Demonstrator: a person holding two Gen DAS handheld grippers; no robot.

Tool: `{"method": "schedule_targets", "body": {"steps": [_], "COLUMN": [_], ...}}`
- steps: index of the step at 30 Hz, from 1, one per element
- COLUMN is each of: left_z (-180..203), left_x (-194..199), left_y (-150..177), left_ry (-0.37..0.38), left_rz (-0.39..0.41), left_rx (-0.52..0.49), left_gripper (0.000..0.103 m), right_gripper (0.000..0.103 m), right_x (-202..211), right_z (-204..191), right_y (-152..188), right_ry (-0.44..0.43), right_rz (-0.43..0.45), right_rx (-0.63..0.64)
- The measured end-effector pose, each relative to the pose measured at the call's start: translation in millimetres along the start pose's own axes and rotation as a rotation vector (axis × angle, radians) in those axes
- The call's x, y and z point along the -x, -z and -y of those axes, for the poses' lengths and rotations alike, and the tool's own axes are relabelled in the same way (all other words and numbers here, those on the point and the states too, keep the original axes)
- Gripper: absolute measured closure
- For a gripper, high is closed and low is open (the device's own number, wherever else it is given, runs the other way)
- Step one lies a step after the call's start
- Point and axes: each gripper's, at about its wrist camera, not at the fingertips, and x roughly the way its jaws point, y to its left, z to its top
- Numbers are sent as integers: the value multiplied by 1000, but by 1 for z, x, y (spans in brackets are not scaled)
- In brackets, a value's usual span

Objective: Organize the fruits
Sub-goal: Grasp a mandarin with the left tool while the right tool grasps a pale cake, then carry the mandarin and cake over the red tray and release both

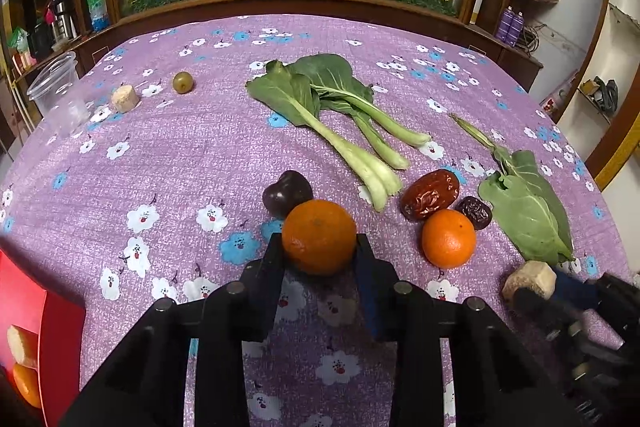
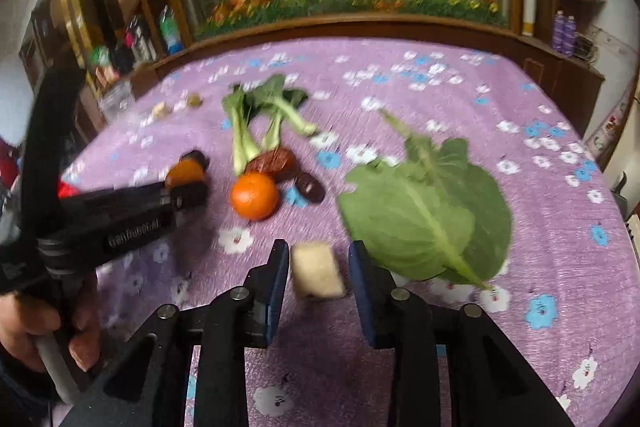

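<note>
Fruits lie scattered over the purple flowered tablecloth [image 1: 160,155], mixed with greens. Nearest orange [image 1: 319,235] sits between the fingers of the left gripper [image 1: 318,251], both pads touching its sides — gripped, by my reading. Dark plum [image 1: 287,191] touches the orange on its far side. Second orange [image 1: 449,238] rests to the right, beside a red date [image 1: 430,194] and a smaller dark date [image 1: 474,211]. Small green fruit [image 1: 183,82] lies well apart, far left, near a pale chunk [image 1: 125,98] and a clear plastic cup [image 1: 56,91].

Right gripper [image 2: 318,267] straddles another pale chunk [image 2: 317,270]; gaps show on both sides, so fingers are open, not yet gripping. Bok choy [image 1: 340,115] and a loose green leaf [image 2: 432,211] lie among the fruit.

Red container [image 1: 60,339] at the left edge already holds an orange piece [image 1: 26,385] and a pale chunk. Judgement: sorting is early; most fruit remains on the cloth.
</note>
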Motion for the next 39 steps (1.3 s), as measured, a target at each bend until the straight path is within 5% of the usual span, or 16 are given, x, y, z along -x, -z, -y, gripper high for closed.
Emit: {"method": "schedule_targets", "body": {"steps": [13,25,39], "left_z": [-8,-26,-56], "left_x": [16,120,197], "left_y": [7,68,140], "left_ry": [42,220,122], "left_rz": [-20,55,113], "left_rx": [18,48,69], "left_gripper": [71,71,71], "right_gripper": [78,78,78], "right_x": [15,71,109], "right_z": [-11,-51,-107], "right_y": [6,39,76], "right_ry": [43,-22,-79], "right_rz": [-10,48,79], "right_rx": [19,-6,23]}}
